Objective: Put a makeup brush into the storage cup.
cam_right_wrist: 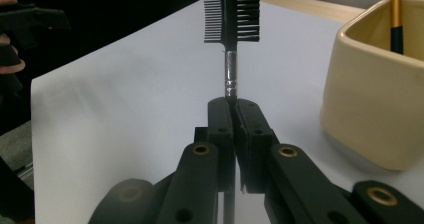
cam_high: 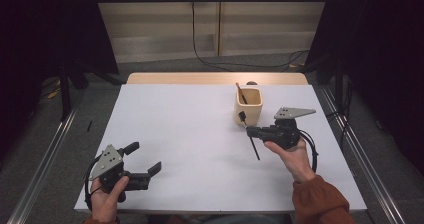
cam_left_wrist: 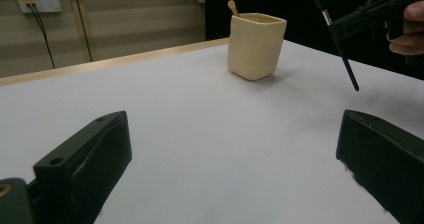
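White tabletop (cam_high: 190, 149), dim room. Right claw (cam_right_wrist: 232, 106) pinches brow comb-brush (cam_right_wrist: 231, 44) beside cup (cam_high: 248, 106), right of centre. One brush already in cup; drop-in remains. Left claw (cam_high: 145, 159) spread, empty, lower left.

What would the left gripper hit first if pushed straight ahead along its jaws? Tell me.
Probably nothing near: bare table lies ahead of the open left gripper. The cream cup stands farther off, slightly right of centre; depth is hard to judge.

One cream cup (cam_high: 248, 106) is counted toward the table's (cam_high: 190, 134) far right corner; one brush (cam_right_wrist: 396, 16) is stood inside it. One black comb-brush (cam_right_wrist: 231, 19) and two grippers are counted.
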The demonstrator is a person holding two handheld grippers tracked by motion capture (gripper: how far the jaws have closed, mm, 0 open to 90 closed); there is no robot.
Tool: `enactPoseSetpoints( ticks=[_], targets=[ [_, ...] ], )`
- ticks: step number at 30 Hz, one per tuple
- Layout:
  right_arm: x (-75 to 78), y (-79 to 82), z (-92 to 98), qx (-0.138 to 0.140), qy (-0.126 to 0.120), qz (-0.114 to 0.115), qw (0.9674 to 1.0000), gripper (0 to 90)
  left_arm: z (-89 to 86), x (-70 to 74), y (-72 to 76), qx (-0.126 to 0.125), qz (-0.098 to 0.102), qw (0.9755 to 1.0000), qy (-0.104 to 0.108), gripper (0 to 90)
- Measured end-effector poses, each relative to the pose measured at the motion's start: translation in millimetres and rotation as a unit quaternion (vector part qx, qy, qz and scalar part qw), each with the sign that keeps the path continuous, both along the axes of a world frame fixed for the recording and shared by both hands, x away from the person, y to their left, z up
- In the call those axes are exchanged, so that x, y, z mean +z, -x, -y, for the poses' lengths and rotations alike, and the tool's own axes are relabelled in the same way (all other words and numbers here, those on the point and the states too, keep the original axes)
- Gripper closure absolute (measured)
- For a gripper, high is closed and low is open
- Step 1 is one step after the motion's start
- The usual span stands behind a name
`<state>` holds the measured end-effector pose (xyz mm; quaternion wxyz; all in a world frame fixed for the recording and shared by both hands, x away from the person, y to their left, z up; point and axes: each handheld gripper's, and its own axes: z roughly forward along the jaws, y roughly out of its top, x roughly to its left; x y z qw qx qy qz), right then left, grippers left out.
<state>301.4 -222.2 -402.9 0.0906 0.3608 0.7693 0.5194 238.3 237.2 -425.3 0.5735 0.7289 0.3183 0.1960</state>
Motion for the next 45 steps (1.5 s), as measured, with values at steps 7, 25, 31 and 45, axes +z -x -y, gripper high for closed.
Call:
enactPoseSetpoints(
  ticks=[7,25,31,45],
  targets=[
    [5.7,5.5,2.6,-0.006,-0.023,0.041,0.9989,86.0,-0.4,0.2,0.0,0.0,0.001,1.0,0.001,1.2],
    [11.9,8.7,3.5,-0.005,-0.054,0.057,0.9969,86.0,-4.0,0.3,1.4,0.007,0.003,1.0,0.0,1.2],
    [15.1,6.8,5.6,-0.006,-0.06,0.056,0.9966,86.0,-4.3,-0.1,1.6,0.008,0.002,1.0,-0.002,1.2],
    [29.7,-4.9,13.7,-0.018,-0.064,0.069,0.9954,86.0,-3.1,-0.7,2.3,0.002,0.004,1.0,-0.003,1.2]
  ],
)
